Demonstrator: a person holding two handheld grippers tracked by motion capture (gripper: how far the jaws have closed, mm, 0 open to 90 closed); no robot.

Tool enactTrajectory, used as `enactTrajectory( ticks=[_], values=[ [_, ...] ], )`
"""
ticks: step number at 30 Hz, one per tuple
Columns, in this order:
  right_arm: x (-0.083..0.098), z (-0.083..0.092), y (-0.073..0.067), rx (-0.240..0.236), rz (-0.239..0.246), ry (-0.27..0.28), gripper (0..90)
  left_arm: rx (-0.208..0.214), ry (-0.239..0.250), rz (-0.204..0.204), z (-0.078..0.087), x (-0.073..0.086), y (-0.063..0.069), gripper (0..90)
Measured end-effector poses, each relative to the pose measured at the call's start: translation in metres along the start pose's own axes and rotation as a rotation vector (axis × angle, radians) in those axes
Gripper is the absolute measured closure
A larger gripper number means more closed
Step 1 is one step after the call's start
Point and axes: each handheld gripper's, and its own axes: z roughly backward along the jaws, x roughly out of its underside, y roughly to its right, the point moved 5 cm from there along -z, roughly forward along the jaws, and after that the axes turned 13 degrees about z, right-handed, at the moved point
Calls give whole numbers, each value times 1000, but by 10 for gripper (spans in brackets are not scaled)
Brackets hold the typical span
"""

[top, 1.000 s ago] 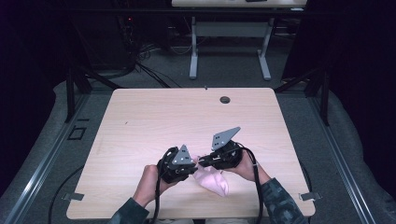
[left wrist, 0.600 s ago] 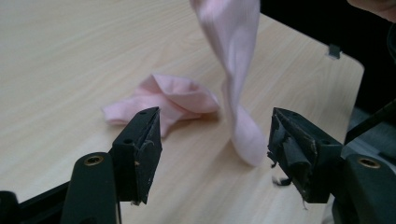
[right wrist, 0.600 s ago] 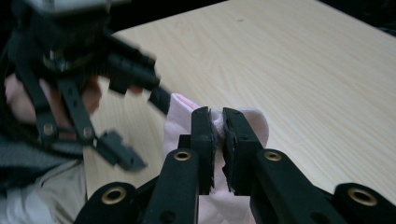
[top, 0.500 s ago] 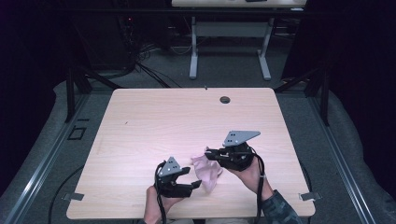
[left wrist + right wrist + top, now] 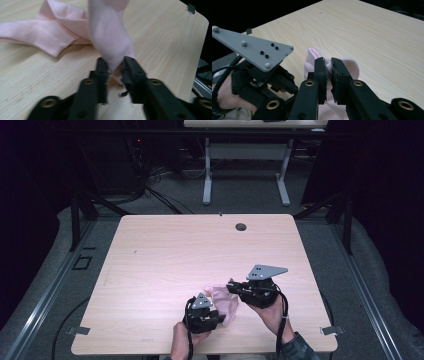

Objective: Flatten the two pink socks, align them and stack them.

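A pink cloth [image 5: 226, 301] lies crumpled near the table's front edge, between the two grippers. My left gripper [image 5: 219, 316] is at its near left side, shut on a lifted fold of the pink cloth [image 5: 110, 37], which rises from the jaws while the rest lies on the wood. My right gripper [image 5: 231, 286] is at the cloth's far right side and is shut on another edge of the cloth [image 5: 352, 66]. In the right gripper view, the left gripper's grey plate [image 5: 254, 47] and the hand holding it appear at the left.
The light wooden table [image 5: 190, 255] has a round cable hole [image 5: 241, 226] near its far edge. Dark floor, cables and another table's legs [image 5: 245, 170] lie beyond. The front edge is close behind both hands.
The left gripper has drawn back toward the front edge and the right gripper has shifted right. The cloth, earlier a lump beside them, is now pulled out between them.
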Motion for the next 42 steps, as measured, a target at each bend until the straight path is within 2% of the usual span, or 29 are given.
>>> enactTrajectory(
  ticks=[2,5,7,11,14,17,19,22,25,26,29,31,32,34,37,39,40,42],
  values=[
    [2,2,1,7,-7,-1,834,-1,3,0,-1,-1,-1,877],
    [6,5,3,18,-23,-2,834,-1,9,-17,4,-3,-2,889],
    [9,7,3,30,-34,-1,835,-4,18,-16,8,-4,-3,891],
    [13,13,5,48,-45,-7,834,3,6,-9,20,-6,-5,893],
    [15,18,4,61,-52,-22,832,18,-25,-8,32,-9,-4,893],
    [19,24,-4,40,-64,-19,831,35,-64,-17,46,-11,1,893],
    [25,31,-10,44,-84,-15,831,59,-91,-12,54,-12,4,893],
    [36,40,-15,63,-144,-18,831,103,-140,6,60,-11,8,892],
    [49,46,-15,83,-209,-33,830,128,-200,29,57,-10,8,892],
    [53,46,-14,93,-229,-47,830,125,-230,38,53,-9,6,890],
    [68,41,-5,142,-267,-112,827,150,-283,78,40,-7,-2,888],
    [79,31,1,151,-291,-163,825,144,-291,98,33,-8,-7,885],
    [84,26,3,149,-306,-176,823,125,-288,109,29,-8,-11,881],
    [93,18,6,152,-327,-197,816,132,-277,136,26,-9,-18,862],
    [99,13,11,149,-325,-190,741,87,-253,161,25,-9,-27,753],
    [99,12,12,137,-297,-190,648,61,-234,168,29,-6,-30,660],
    [99,13,13,127,-279,-183,616,71,-234,176,31,-4,-30,628],
    [99,13,16,85,-233,-178,533,45,-211,175,36,0,-28,553]
  ],
)
